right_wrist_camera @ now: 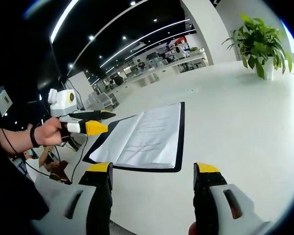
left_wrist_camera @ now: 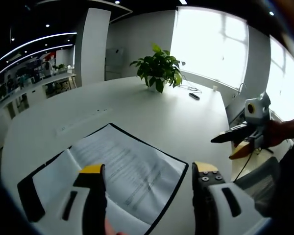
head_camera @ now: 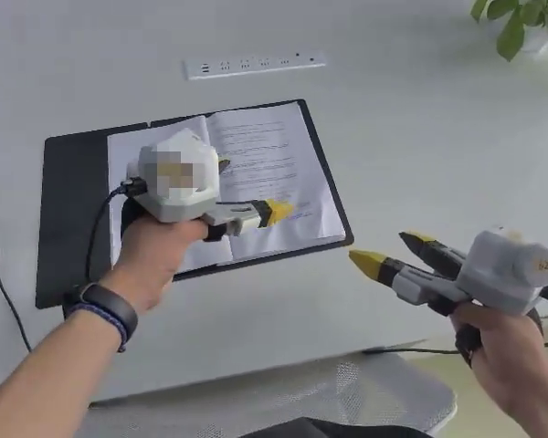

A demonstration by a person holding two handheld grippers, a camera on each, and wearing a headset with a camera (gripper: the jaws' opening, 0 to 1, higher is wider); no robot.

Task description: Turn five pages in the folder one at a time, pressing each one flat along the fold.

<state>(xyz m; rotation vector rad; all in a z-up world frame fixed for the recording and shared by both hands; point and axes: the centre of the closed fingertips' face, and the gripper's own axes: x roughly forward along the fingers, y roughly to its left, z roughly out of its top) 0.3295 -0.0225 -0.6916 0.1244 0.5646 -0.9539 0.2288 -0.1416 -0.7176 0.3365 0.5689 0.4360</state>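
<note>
The left gripper [head_camera: 279, 212] hovers over the folder [head_camera: 68, 210], the right gripper [head_camera: 390, 248] by the tabletop's [head_camera: 420, 137] near edge — both wide open, empty; pinch just one sheet [head_camera: 269, 160], probably at its right edge.

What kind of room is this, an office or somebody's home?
Most likely an open-plan office: a long white table, a green leafy potted plant standing on it, and rows of desks under ceiling strip lights behind.
</note>
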